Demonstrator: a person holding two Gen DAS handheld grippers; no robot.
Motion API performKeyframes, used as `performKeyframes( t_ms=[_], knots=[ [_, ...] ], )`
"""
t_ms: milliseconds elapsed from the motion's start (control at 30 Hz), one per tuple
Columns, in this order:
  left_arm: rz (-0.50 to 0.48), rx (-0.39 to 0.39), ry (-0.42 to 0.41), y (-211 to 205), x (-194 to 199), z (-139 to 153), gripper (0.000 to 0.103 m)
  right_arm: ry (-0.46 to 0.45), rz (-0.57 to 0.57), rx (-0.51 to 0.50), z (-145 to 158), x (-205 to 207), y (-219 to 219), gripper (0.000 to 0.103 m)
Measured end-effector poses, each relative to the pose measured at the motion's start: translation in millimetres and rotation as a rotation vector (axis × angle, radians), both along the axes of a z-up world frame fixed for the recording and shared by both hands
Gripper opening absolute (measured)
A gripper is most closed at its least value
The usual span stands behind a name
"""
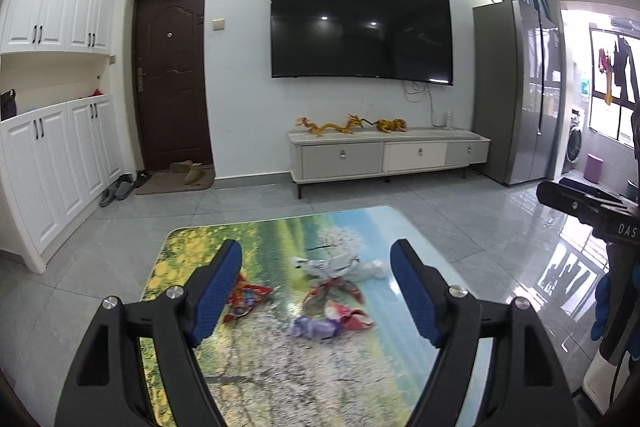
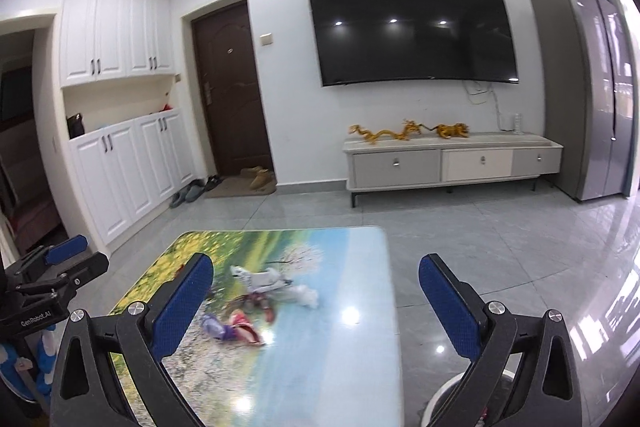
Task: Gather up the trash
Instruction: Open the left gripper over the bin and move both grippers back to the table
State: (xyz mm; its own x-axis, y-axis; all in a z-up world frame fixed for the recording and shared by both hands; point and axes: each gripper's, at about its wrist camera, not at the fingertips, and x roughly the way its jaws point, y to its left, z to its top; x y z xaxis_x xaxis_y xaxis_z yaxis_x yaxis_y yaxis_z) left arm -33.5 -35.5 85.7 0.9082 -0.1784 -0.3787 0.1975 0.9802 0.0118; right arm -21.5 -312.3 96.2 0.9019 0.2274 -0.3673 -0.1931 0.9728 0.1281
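Observation:
Several crumpled wrappers lie in a loose pile on the low table [image 1: 280, 379] with a landscape print. Among them are a red wrapper [image 1: 248, 297], a grey-white wrapper [image 1: 340, 265] and a purple wrapper [image 1: 316, 327]. My left gripper [image 1: 317, 249] hovers above the table's near end, open, with nothing between its blue pads [image 1: 218, 291]. In the right wrist view the same pile shows as the white wrapper [image 2: 260, 277] and the purple and red wrappers [image 2: 232, 329]. My right gripper [image 2: 316, 263] is wide open and empty, above and short of the pile.
A white round rim [image 2: 452, 395] shows on the floor right of the table. Beyond the table come grey tiles, a TV stand [image 1: 388, 157] under a wall TV, a fridge [image 1: 516, 91], a dark door [image 1: 172, 75], white cabinets [image 1: 56, 167] and slippers [image 1: 116, 193].

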Motion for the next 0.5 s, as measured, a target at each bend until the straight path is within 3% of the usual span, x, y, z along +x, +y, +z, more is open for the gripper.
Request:
performKeyframes(
  t_ms=[267, 500],
  knots=[
    [0.063, -0.035, 0.037, 43.7, 3.7, -16.6, 0.076, 0.04, 0.06, -0.03, -4.9, 7.8, 44.0, 0.103],
    [0.125, -0.056, 0.058, 75.3, 7.6, -38.8, 0.076, 0.085, 0.072, -0.021, -15.6, 17.8, 55.1, 0.103]
  ],
)
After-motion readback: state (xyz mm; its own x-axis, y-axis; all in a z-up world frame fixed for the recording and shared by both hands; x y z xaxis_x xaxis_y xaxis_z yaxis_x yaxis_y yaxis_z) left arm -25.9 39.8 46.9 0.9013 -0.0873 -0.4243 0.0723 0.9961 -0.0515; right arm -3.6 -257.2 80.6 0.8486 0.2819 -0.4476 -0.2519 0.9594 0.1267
